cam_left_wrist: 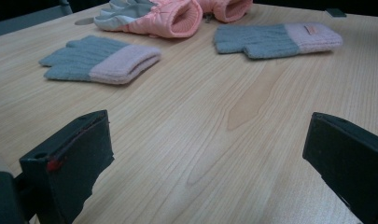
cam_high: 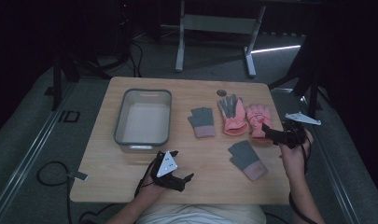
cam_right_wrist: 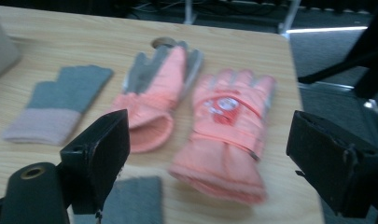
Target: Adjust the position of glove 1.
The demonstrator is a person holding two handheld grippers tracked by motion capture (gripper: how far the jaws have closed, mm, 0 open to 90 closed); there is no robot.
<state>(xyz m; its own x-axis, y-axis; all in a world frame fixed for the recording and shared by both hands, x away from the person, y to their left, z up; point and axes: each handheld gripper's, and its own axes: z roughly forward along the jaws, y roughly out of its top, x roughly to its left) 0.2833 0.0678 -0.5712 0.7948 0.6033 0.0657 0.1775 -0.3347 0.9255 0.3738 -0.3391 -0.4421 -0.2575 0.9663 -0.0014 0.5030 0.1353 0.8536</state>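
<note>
High view puts the wooden bench [cam_high: 130, 172] at the centre, with a grey plastic tub [cam_high: 142, 116] standing empty on its left half and four gloves spread over the right half. Two padded pink ski gloves lie side by side near the far right: the palm-up pink glove [cam_high: 233, 115] with grey fingers, and just beside it the pink glove with the red badge [cam_high: 259, 119]. A grey knitted glove [cam_high: 201, 122] with a pale pink cuff lies between them and the tub, and its partner, the near grey glove [cam_high: 247, 159], lies closer to the person.

The right gripper [cam_high: 275, 133] hovers at the cuff of the badge glove with its jaws spread wide and nothing between them; in the right gripper view that glove [cam_right_wrist: 228, 140] lies framed between them. The left gripper [cam_high: 177, 179] rests low at the near edge, also wide open and empty.

Judging from this, the step is picking up the badge glove, probably for the tub. To do it well, come down over the thick cuff, let one jaw slide under the padding, and close fully before lifting, since puffy fabric slips. Keep clear of the neighbouring pink glove so it isn't dragged along.
</note>
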